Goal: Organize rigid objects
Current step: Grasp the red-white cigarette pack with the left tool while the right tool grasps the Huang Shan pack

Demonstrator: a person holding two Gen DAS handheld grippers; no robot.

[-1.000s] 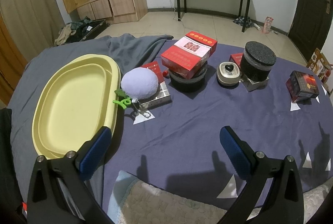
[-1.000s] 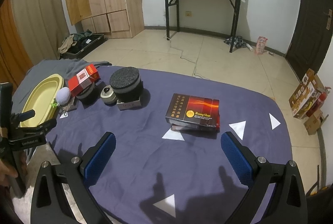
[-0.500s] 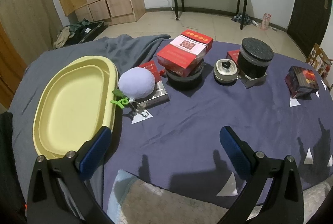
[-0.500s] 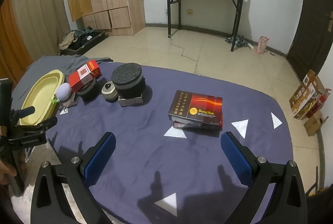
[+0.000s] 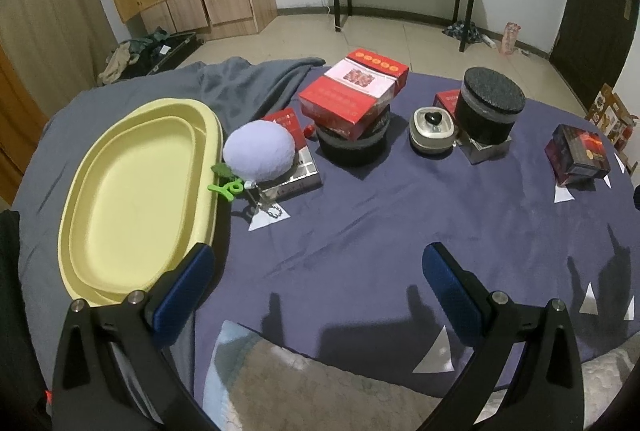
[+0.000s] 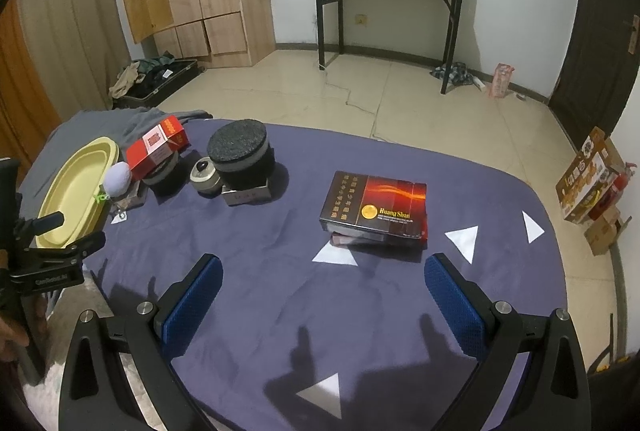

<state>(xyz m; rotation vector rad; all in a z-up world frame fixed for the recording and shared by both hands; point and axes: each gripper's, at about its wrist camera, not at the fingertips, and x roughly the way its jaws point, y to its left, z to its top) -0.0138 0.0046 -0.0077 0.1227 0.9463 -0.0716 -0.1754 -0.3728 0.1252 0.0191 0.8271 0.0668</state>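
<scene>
Dim, even indoor light; soft shadows on cloth; heavy fisheye bending, dark corners.

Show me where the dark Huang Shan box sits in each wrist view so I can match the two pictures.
Left wrist: the dark Huang Shan box sits far right on the purple cloth, beyond the open left gripper.
Right wrist: the same box lies centre, just ahead of the open right gripper.
Shared landmark: the black round tin, to the box's left in both views.
</scene>
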